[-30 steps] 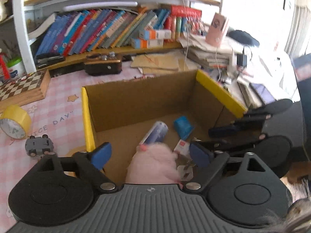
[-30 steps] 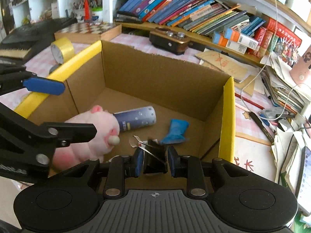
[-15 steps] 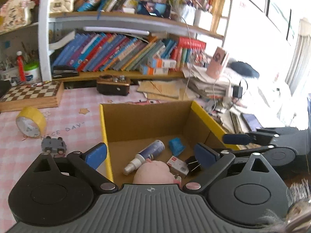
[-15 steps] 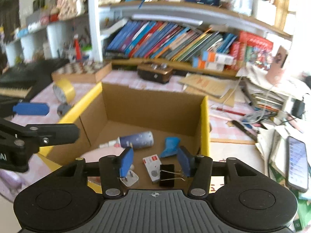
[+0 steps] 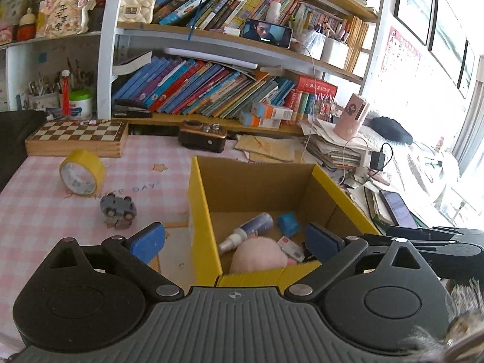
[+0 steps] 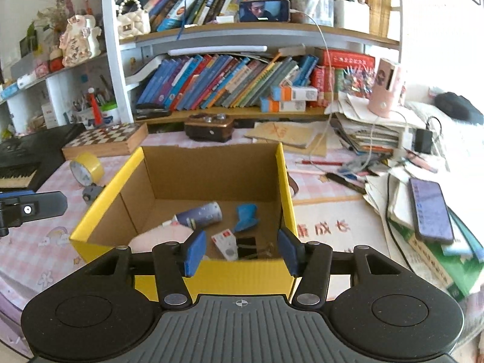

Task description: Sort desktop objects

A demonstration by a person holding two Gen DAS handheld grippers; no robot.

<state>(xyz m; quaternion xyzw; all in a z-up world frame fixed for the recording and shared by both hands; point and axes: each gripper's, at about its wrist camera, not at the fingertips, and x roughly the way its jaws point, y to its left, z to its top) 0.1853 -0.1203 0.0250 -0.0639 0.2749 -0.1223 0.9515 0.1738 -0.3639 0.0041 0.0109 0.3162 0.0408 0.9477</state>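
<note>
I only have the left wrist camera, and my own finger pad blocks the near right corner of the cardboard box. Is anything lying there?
Observer: Yes. The right wrist view shows a black metal binder clip on the floor of the yellow-rimmed cardboard box, beside a small white packet with a red label.
Operator: Is the right gripper holding anything?
Observer: No. The right gripper is open and empty, at the box's near wall.

"NICE DAY" is printed in pale letters on the pink checked tabletop point(image 5: 39, 211), at 9 o'clock from the cardboard box point(image 5: 205, 242). Red Chinese characters are printed on the tabletop at 3 o'clock from the box in the right wrist view. Chinese characters are written on a figurine point(image 5: 65, 15) on the shelf, but not clearly readable.
</note>
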